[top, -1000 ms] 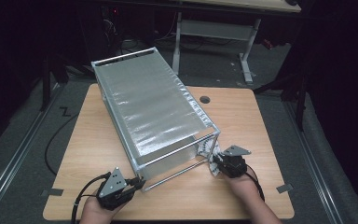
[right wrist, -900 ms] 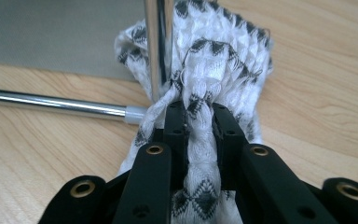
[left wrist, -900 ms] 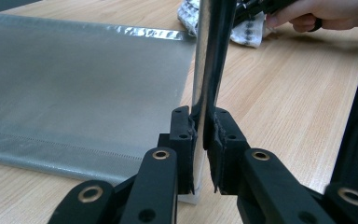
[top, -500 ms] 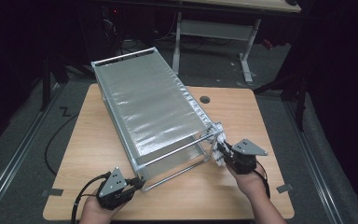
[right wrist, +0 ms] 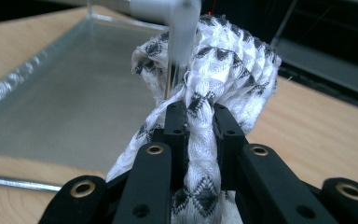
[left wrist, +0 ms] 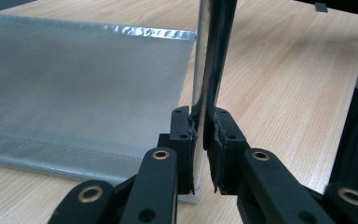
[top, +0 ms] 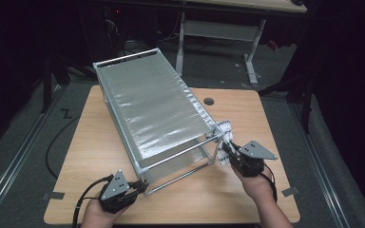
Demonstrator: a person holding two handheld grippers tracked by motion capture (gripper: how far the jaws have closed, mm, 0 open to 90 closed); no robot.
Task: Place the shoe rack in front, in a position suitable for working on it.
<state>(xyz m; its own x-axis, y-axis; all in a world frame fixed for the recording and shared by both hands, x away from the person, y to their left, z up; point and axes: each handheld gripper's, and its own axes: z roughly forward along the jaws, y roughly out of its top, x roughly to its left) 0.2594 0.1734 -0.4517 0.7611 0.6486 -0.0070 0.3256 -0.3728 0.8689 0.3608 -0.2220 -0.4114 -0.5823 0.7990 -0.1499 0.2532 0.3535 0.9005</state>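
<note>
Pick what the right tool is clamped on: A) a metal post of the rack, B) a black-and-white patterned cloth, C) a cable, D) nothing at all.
B: in the right gripper view the right tool is shut on the black-and-white patterned cloth, bunched against the rack's corner; the left tool holds the metal post.

Hidden and cut-off parts

The cloth (right wrist: 223, 84) covers the rack (top: 152, 109) post's top, which is blurred; the left gripper (left wrist: 200, 154) hides that rack's post foot.

One shelf rack (top: 154, 111), one cloth (top: 224, 131), two grippers (top: 140, 187).
</note>
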